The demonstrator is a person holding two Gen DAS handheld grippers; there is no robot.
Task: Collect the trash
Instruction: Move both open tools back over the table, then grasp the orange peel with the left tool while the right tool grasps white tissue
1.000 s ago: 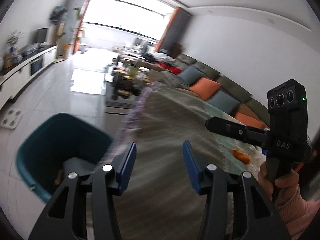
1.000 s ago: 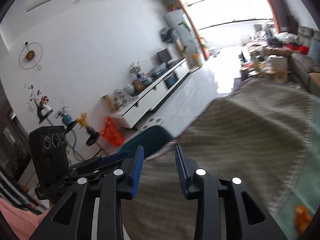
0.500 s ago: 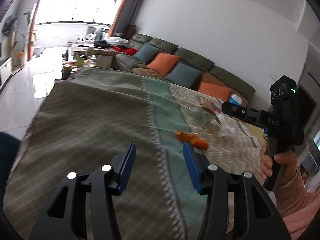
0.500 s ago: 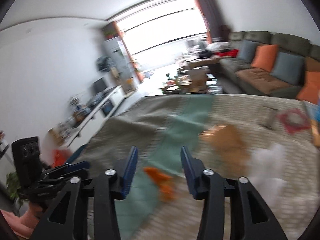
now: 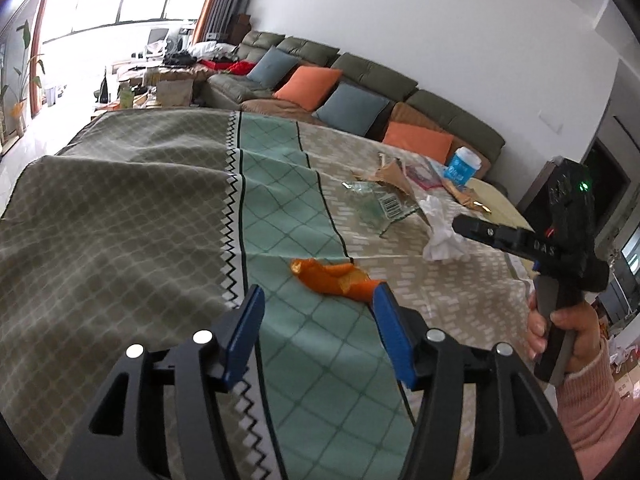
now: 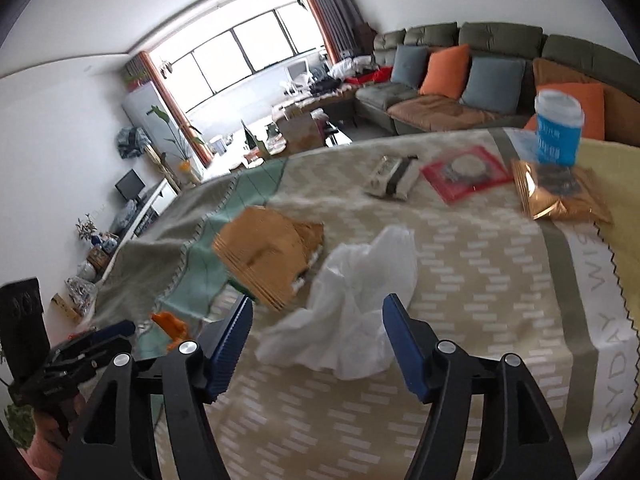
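Note:
An orange crumpled wrapper (image 5: pixel 332 276) lies on the green band of the tablecloth, just beyond my left gripper (image 5: pixel 318 312), whose jaws are opening with nothing between them. A white crumpled plastic bag (image 6: pixel 352 304) lies on the beige part of the cloth; my right gripper (image 6: pixel 318 324) hangs over its near side, jaws opening, pads off it. A brown paper bag (image 6: pixel 268 252) lies beside the white bag. Clear plastic packaging (image 5: pixel 380 204) lies farther back. In the left wrist view the right gripper (image 5: pixel 476 230) reaches over the white bag (image 5: pixel 440 236).
At the far end of the table are a blue-and-white cup (image 6: pixel 558 128), a gold snack bag (image 6: pixel 556 192), a red packet (image 6: pixel 464 174) and a small box (image 6: pixel 392 178). A sofa with cushions (image 5: pixel 360 80) runs behind the table (image 5: pixel 120 220). A person's hand (image 5: pixel 572 332) holds the right gripper.
Both views have swung from the floor and teal bin over to the tabletop trash. Both grippers' jaws stand wider apart. The orange wrapper and the white bag are now close in front of them.

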